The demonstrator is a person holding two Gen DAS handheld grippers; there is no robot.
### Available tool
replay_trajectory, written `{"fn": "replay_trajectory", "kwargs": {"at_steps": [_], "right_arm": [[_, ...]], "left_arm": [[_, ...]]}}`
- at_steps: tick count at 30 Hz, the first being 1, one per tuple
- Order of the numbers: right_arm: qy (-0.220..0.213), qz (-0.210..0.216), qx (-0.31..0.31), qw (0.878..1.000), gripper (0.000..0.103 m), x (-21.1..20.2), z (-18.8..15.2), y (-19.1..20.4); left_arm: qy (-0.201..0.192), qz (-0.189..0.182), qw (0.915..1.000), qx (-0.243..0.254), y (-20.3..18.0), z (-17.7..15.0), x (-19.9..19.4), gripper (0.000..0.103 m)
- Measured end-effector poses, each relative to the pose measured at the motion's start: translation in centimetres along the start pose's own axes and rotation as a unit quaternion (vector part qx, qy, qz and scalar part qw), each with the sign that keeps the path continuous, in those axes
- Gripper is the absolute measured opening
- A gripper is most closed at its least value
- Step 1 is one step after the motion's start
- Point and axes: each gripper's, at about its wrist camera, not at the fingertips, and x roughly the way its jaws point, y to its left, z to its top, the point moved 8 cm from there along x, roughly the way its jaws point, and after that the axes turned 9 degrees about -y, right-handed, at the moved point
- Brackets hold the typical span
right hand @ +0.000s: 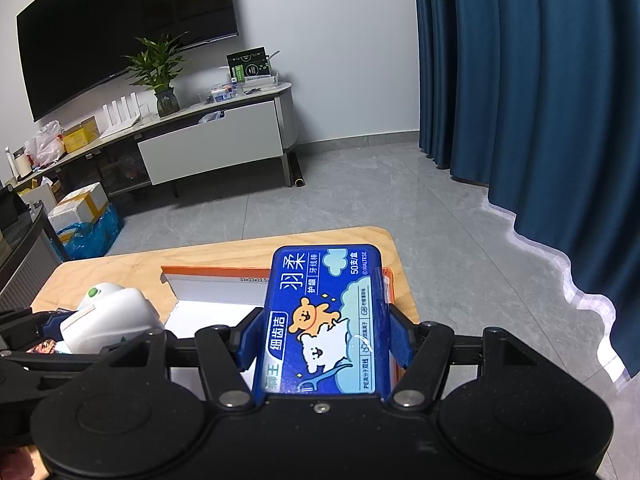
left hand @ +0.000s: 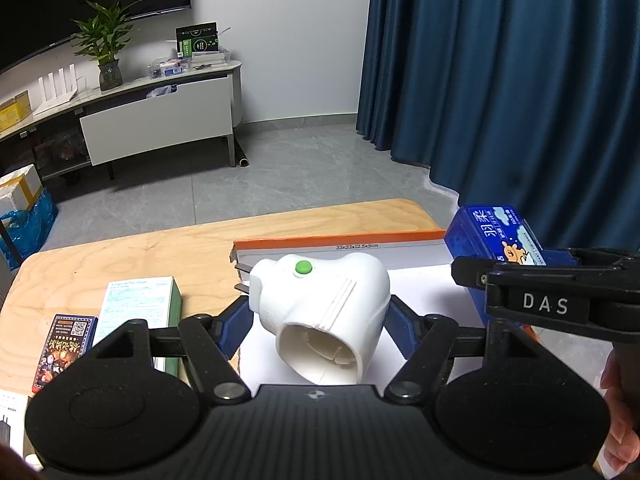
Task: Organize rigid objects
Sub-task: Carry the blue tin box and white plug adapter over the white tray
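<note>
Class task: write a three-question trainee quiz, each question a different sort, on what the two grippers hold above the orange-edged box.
1. True or false: the left gripper is shut on the white plug adapter.
2. The right gripper holds: A) card deck B) blue floss-pick box C) plant
3. Fill in: the adapter's button is ____.

Key: 1 true; 2 B; 3 green.

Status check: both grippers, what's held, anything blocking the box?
Left gripper shut on white plug adapter. Right gripper shut on blue floss box. Both over the orange-rimmed box; nothing in the way.
</note>
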Motion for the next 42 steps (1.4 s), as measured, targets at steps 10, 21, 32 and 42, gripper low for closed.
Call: {"fn": "replay_trajectory", "kwargs": {"at_steps": [10,21,32,42], "right_arm": [[0.001,-0.001,-0.002,1.0,0.075,0.2,-0.1,-0.1],[0.006,-0.002,-0.006,1.0,0.075,0.8,-0.5,0.0],[0.013,-0.003,-0.009,1.0,0.075,1.0,-0.8,0.0],[0.031,0.008,-0.002,0.999,0.075,2.1,-1.0,0.0]], "left_arm": [[0.002,-0.001,1.0,-0.001,0.2,0.0,0.0,0.072],[0.001,-0.002,1.0,-0.003,0.3,0.1,0.2,0.072],[-0.001,-0.002,1.0,-0.003,0.5,0.0,0.4,0.072],[0.001,0.004,1.0,-0.009,0.9,0.0,1.2,0.072]]}}
